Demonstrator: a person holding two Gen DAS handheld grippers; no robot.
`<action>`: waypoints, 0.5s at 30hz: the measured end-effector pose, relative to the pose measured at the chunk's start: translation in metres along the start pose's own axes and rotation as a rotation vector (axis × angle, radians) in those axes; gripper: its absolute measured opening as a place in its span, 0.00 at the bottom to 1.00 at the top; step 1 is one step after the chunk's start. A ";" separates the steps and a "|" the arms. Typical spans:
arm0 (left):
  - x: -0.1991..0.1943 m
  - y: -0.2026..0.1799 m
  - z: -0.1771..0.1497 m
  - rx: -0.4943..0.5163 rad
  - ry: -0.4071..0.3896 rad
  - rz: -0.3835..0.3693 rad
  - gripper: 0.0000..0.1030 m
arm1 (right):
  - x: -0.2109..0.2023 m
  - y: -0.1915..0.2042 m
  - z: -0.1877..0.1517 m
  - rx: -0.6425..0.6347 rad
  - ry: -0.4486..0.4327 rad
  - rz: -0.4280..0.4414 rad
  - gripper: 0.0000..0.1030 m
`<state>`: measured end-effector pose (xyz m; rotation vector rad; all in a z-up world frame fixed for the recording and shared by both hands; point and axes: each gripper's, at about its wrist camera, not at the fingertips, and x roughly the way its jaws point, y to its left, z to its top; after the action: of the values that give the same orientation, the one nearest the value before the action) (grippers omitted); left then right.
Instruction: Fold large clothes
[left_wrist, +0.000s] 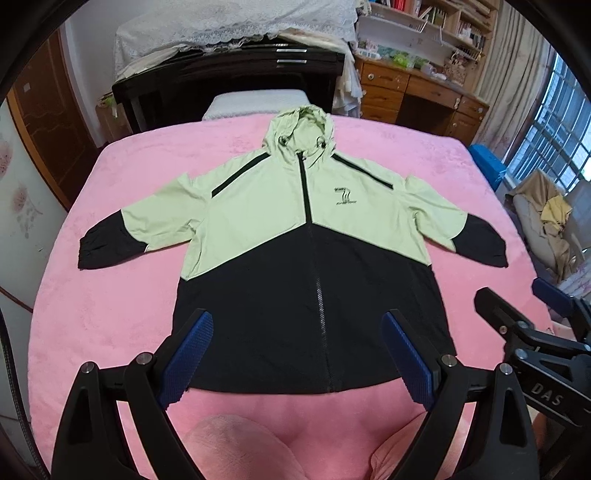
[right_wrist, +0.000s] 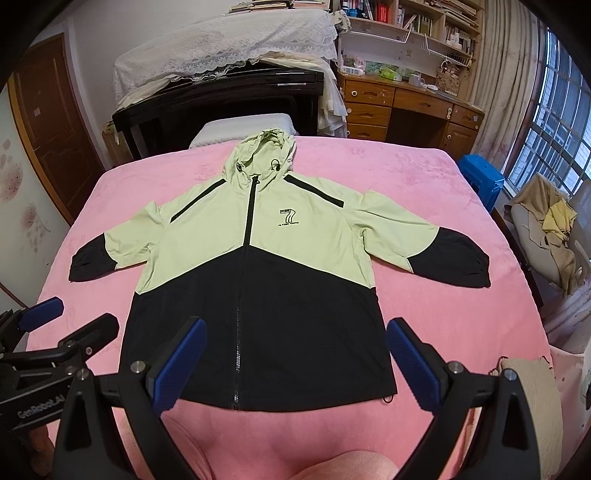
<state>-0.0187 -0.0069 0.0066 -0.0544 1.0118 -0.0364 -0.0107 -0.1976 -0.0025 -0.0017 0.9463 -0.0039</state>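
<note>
A: What's around the bed (right_wrist: 443, 221)?

B: It wears a pink plush cover; at its 12 o'clock end stands a black glossy piano (right_wrist: 221, 96) under a white lace cloth (right_wrist: 221, 37), with a white padded stool (right_wrist: 240, 129) tucked against the bed.

A: And toward 1 o'clock?

B: A wooden desk (right_wrist: 406, 107) with drawers, cluttered shelves (right_wrist: 424, 22) above it; a blue plastic stool (right_wrist: 480, 181) sits beside the bed at 2 o'clock.

A: Any daylight?

B: A barred window (right_wrist: 554, 140) at 3 o'clock, beige curtain (right_wrist: 506, 74) beside it; a brown wooden door (right_wrist: 48, 122) at 9 o'clock.
</note>
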 end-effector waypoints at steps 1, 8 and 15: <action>-0.001 0.001 0.000 -0.002 -0.008 0.000 0.90 | 0.000 0.000 0.000 0.000 0.000 0.001 0.96; 0.001 0.005 0.001 -0.007 -0.014 0.014 0.90 | 0.000 0.001 0.003 -0.005 -0.003 -0.002 0.96; 0.005 0.006 0.003 -0.007 -0.013 0.024 0.90 | 0.001 0.001 0.003 -0.001 -0.003 -0.002 0.96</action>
<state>-0.0133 -0.0011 0.0034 -0.0486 0.9992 -0.0108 -0.0077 -0.1965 -0.0016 -0.0036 0.9434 -0.0053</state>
